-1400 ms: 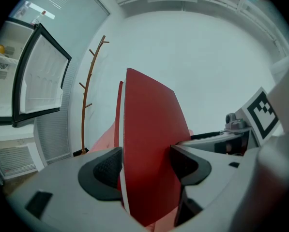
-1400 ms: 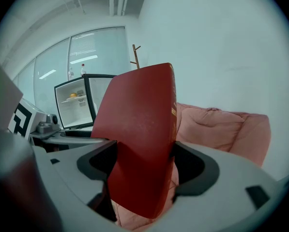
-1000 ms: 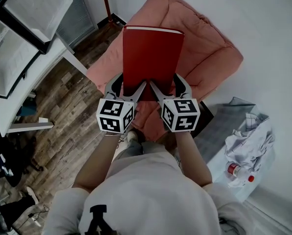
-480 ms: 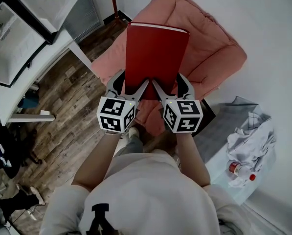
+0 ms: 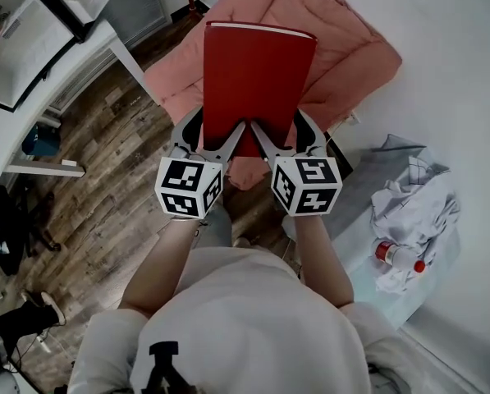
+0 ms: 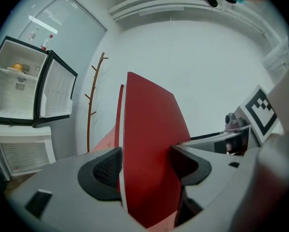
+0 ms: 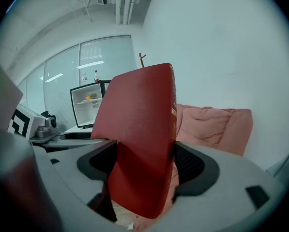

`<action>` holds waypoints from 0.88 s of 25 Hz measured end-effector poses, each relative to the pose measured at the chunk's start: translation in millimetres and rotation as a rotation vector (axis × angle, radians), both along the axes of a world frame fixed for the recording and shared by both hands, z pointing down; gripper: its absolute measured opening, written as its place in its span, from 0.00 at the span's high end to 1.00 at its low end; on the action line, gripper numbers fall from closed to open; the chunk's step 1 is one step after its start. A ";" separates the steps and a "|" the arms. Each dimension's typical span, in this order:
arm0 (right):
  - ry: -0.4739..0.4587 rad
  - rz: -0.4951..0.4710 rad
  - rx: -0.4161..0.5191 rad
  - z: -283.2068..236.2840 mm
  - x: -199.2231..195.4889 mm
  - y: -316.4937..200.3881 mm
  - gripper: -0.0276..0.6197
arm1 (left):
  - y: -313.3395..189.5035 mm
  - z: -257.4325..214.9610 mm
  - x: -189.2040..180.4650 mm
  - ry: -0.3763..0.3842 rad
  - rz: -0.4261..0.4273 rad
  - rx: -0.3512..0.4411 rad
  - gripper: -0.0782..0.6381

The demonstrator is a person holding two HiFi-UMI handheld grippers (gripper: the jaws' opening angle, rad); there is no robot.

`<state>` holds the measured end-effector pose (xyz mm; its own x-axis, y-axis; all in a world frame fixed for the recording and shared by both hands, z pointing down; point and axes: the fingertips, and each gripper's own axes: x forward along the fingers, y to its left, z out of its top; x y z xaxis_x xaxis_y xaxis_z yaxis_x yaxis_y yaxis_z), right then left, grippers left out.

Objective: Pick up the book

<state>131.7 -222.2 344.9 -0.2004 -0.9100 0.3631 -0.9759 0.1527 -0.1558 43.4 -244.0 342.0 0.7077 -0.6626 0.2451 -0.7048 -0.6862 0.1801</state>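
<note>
book: red (image 5: 257,80), held in the air by both claws at its near edge; its far end reaches out over the pink quilt (image 5: 347,43)
book edge: a thin white line of pages shows along the far end in the head view
left claw: (image 5: 214,135) clenched on the book's near left corner; in the left gripper view (image 6: 146,164) both jaws press on the red cover (image 6: 151,124), one on each side
right claw: (image 5: 281,134) clenched on the near right corner; in the right gripper view (image 7: 144,161) the book (image 7: 139,110) stands upright between the jaws
claws together: side by side, marker cubes near each other, jaws pointing away from the person
quilt: bunched up below the book, beside the white wall
floor: wood planks (image 5: 105,171) at the left
fridge: small, door open (image 6: 33,81), something yellow on its shelf
coat stand: bare wooden pole (image 6: 93,95) by the wall
cloth: crumpled white (image 5: 413,203) at the right, with a red-capped bottle (image 5: 396,257) just beside it
</note>
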 end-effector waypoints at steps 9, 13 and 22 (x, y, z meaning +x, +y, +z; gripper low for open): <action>0.013 -0.041 -0.018 4.2 -12.1 82.0 0.39 | 85.7 5.9 -12.7 0.014 -0.048 -0.019 0.46; 0.012 -0.059 -0.017 0.2 -22.3 105.5 0.39 | 110.8 1.7 -23.3 0.016 -0.066 -0.020 0.46; 0.003 -0.088 -0.001 -3.7 -47.5 131.0 0.39 | 138.8 -3.5 -49.2 0.013 -0.097 0.000 0.46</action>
